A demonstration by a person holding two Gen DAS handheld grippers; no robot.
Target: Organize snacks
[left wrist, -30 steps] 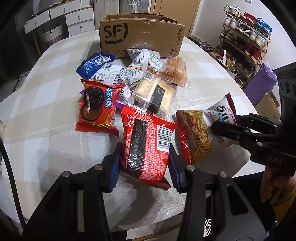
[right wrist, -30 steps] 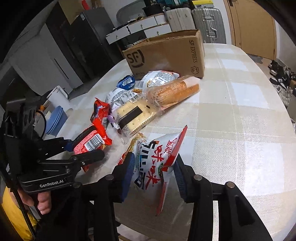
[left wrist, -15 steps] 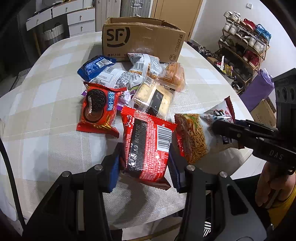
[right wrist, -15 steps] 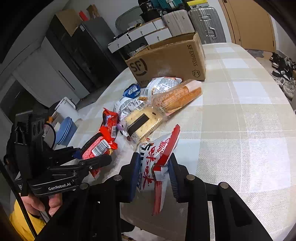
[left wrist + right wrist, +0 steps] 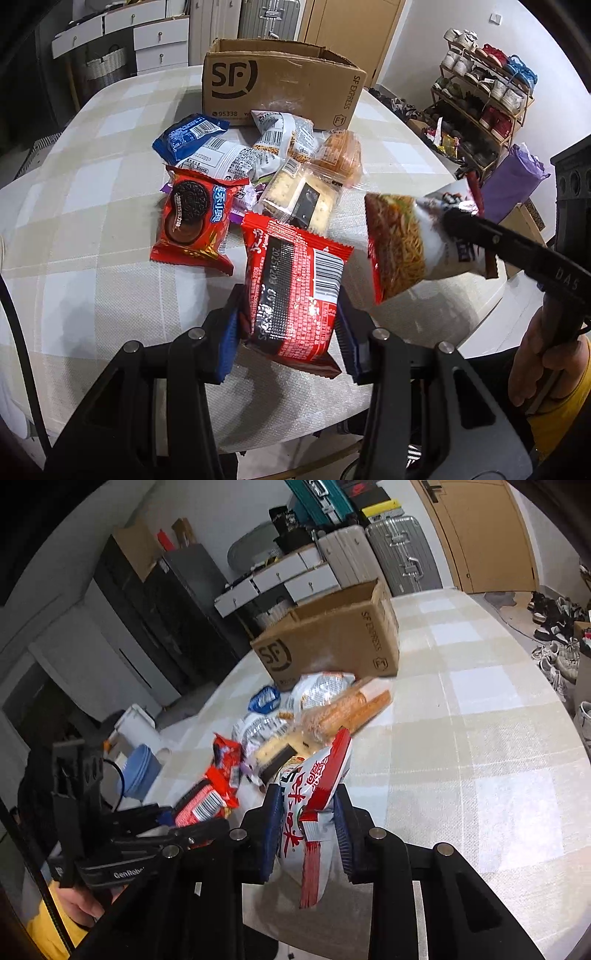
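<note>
My left gripper [image 5: 290, 325] is shut on a red snack packet [image 5: 295, 288] and holds it just above the table's near edge. My right gripper [image 5: 308, 834] is shut on a white and red noodle snack bag [image 5: 314, 790], lifted off the table; the bag also shows in the left wrist view [image 5: 410, 243]. A pile of snacks lies on the checked tablecloth: a red Oreo pack [image 5: 195, 221], a blue pack [image 5: 190, 134], white bags [image 5: 236, 158], a cracker pack [image 5: 299, 195] and a clear pack of orange biscuits [image 5: 341, 155]. An open SF cardboard box [image 5: 280, 88] stands behind them.
The round table [image 5: 480, 738] has its edge close below both grippers. A shoe rack [image 5: 484, 103] and a purple bag [image 5: 513, 181] stand to the right of it. Drawers and suitcases [image 5: 369, 554] line the far wall. A blue bucket [image 5: 138, 771] sits on the floor at the left.
My right gripper has closed tighter on the noodle bag and lifted it off the table. My left gripper has raised the red packet slightly.
</note>
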